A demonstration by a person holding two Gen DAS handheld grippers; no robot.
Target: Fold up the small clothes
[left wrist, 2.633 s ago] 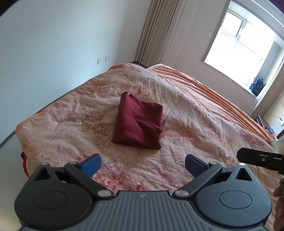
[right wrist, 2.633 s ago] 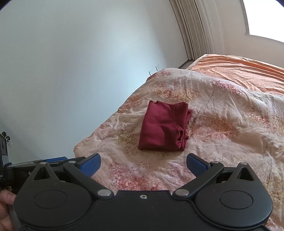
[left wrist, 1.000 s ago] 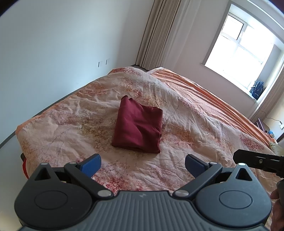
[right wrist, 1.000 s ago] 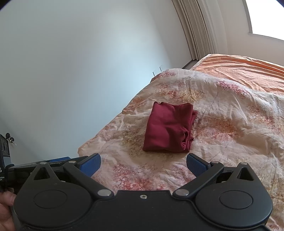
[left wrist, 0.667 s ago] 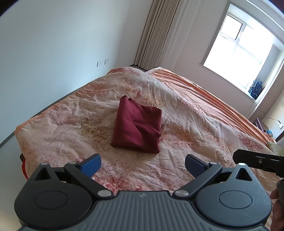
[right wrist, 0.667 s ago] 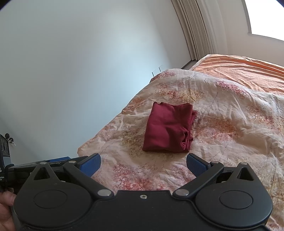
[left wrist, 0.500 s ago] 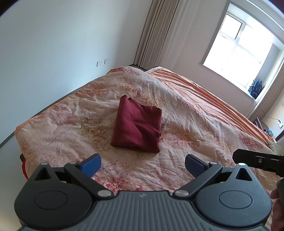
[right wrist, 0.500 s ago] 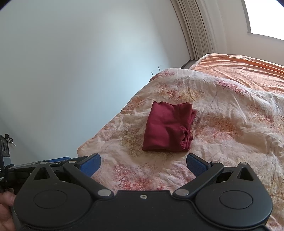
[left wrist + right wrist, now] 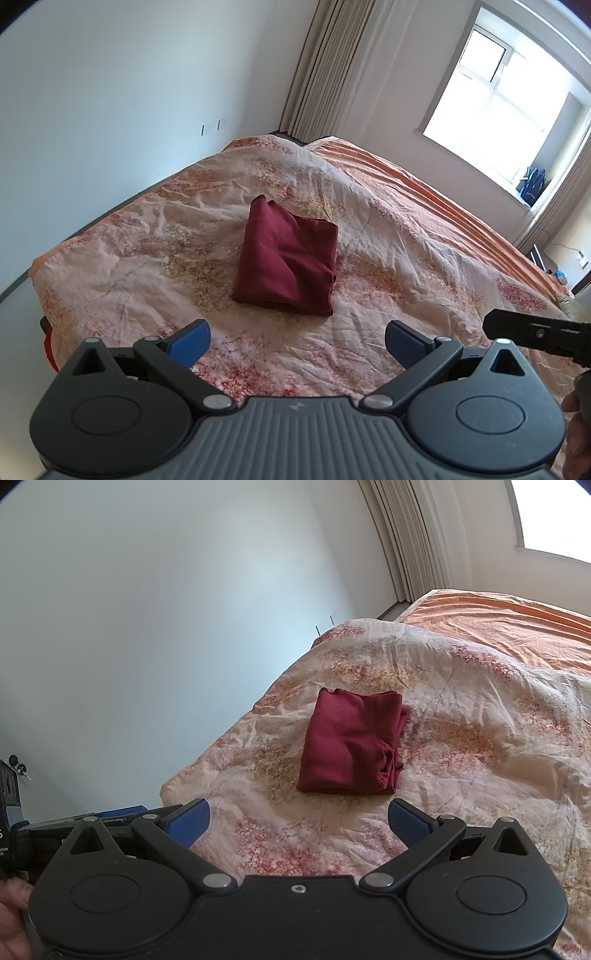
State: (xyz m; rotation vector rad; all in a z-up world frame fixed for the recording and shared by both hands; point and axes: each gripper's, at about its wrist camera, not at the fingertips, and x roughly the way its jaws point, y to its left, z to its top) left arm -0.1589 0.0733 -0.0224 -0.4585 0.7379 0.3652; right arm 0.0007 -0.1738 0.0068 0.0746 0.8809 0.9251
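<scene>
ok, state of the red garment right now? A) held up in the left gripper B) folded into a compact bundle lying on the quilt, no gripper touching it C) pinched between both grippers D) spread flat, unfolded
B: the dark red garment lies as a folded bundle on the floral quilt, while the left gripper and right gripper are both open and short of it, holding nothing.
</scene>
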